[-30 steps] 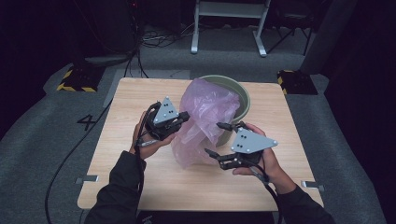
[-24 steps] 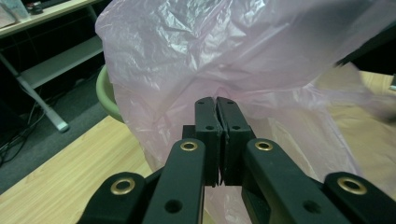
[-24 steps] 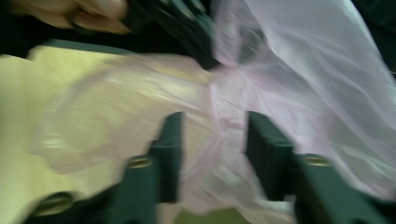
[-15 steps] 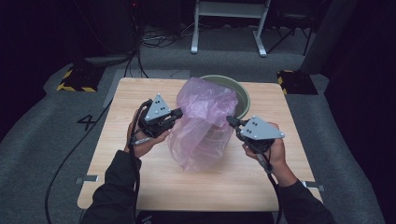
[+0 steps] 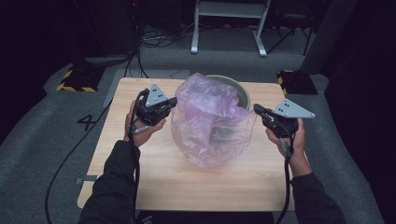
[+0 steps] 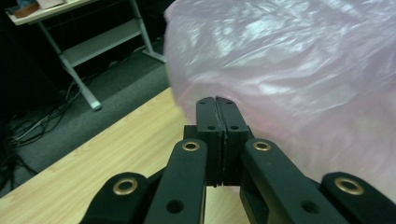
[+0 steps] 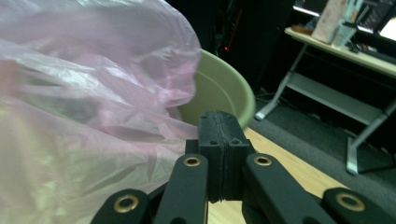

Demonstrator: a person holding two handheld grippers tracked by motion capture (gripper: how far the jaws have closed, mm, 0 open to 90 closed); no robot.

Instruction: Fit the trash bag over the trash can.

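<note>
a pink transparent plastic bag stands puffed up in the middle of the wooden table, and it hangs between the two grippers. the left gripper is at the left side of the bag, in the person's left hand, and its tip touches the film. in the left gripper view the two black jaws are pressed flat together, and the bag lies right behind them; i cannot tell for sure if a thin edge of film is pinched between them. the right gripper is at the right edge of the bag, in the right hand. in the right gripper view its jaws are also closed tight, with the bag just at their left side. behind the bag sits a pale green bowl, partly covered by the film; its inner wall shows in the right gripper view. something dark is inside the bag, too unclear to name.
</note>
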